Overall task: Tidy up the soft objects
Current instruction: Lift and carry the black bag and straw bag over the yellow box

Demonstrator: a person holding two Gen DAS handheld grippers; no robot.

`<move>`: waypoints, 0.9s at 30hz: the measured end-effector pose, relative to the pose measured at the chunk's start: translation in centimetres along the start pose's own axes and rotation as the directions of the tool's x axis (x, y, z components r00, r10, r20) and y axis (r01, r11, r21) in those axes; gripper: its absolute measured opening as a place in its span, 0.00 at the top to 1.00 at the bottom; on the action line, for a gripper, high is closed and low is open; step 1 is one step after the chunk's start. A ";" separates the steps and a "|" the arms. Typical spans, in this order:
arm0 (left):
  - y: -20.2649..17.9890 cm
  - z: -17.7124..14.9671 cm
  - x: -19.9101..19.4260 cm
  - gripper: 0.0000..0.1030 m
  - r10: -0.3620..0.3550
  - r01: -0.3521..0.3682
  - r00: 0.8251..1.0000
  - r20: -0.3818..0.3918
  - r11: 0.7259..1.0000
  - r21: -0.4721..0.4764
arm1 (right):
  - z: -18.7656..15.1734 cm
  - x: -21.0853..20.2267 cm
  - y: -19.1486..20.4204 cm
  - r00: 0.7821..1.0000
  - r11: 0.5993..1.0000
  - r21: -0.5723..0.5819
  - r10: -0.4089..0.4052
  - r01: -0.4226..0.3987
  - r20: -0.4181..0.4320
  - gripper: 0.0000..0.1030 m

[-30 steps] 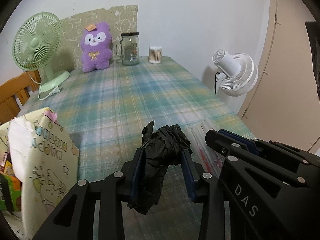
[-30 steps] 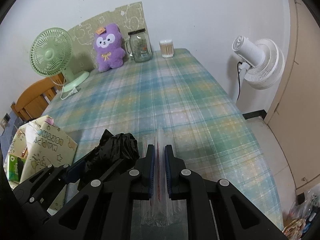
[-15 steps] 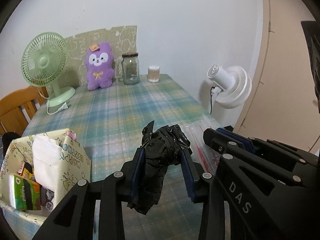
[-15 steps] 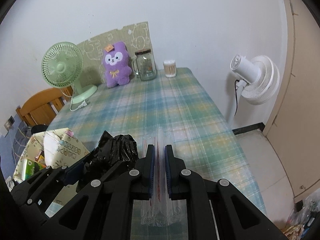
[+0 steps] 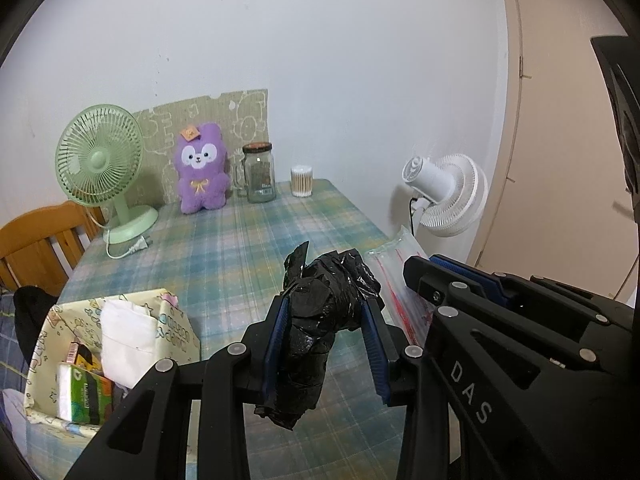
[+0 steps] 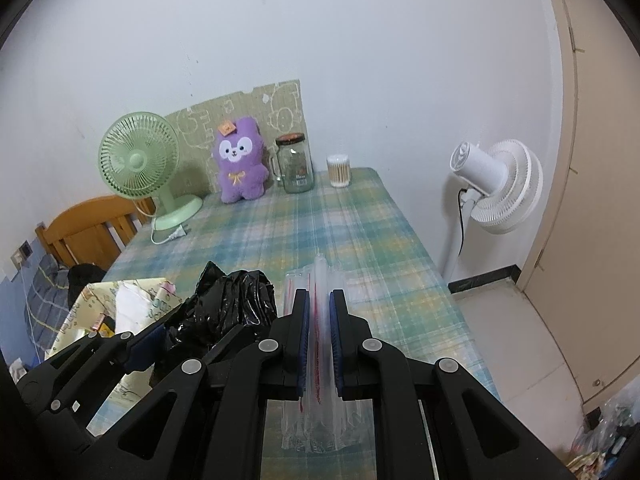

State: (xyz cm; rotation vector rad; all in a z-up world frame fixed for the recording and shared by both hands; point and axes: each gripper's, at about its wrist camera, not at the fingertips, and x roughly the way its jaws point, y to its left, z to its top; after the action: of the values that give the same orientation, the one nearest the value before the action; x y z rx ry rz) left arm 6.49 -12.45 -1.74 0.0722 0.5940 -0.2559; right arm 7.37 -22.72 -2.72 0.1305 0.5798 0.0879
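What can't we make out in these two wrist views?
- Patterned storage box: left wrist view, lower contents hidden by its own wall and a white tissue pack.
- Clear bag stack: right wrist view, middle hidden by right tongs.
- Jar label: too small to read.
- Black plastic bag: contents hidden.

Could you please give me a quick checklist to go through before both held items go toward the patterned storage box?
1. Left gripper jaws clamped on the black plastic bag roll: ok.
2. Right gripper jaws shut on the clear zip bags: ok.
3. Both items lifted off the plaid tablecloth: ok.
4. Patterned storage box open on top: ok.
5. Free room left inside the box: cannot tell.
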 end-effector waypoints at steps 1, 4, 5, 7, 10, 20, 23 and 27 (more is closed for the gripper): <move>0.0 0.0 -0.3 0.63 0.000 0.000 1.000 0.006 1.000 0.000 | 0.1 -0.3 0.1 1.000 1.000 -0.003 -0.002 0.002 0.007 0.88; 0.1 0.2 -1.0 0.63 0.001 -0.001 1.000 0.021 1.000 -0.002 | 0.3 -1.0 0.4 1.000 1.000 -0.008 -0.001 0.002 0.019 0.88; 0.1 0.2 -1.2 0.63 0.002 -0.002 1.000 0.026 1.000 -0.003 | 0.4 -1.2 0.5 1.000 1.000 -0.010 -0.001 0.002 0.022 0.88; 0.1 0.3 -1.6 0.63 0.004 -0.004 0.999 0.034 1.000 -0.001 | 0.5 -1.6 0.7 1.000 1.000 -0.008 0.001 -0.001 0.028 0.88; 0.3 0.3 -2.2 0.63 0.003 -0.003 0.999 0.047 1.000 0.000 | 0.4 -2.2 1.1 0.999 1.000 -0.008 0.000 0.000 0.040 0.88; 2.2 0.2 -3.3 0.63 0.013 -0.013 0.998 0.069 1.000 0.002 | 0.4 -2.9 3.0 0.998 1.000 0.002 0.015 -0.015 0.061 0.88; 3.0 0.1 -3.8 0.63 0.020 -0.020 0.997 0.076 1.000 0.001 | 0.5 -3.0 3.9 0.998 1.000 -0.004 0.022 -0.022 0.064 0.88; 4.0 0.1 -4.2 0.63 0.027 -0.027 0.996 0.083 1.000 -0.002 | 0.5 -3.0 5.2 0.997 1.000 -0.012 0.029 -0.028 0.069 0.88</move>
State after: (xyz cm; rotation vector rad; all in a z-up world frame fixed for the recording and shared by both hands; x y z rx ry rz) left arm 4.16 -7.70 0.66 0.0689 0.5103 -0.2311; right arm 4.89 -18.04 0.12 0.1307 0.5087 0.1141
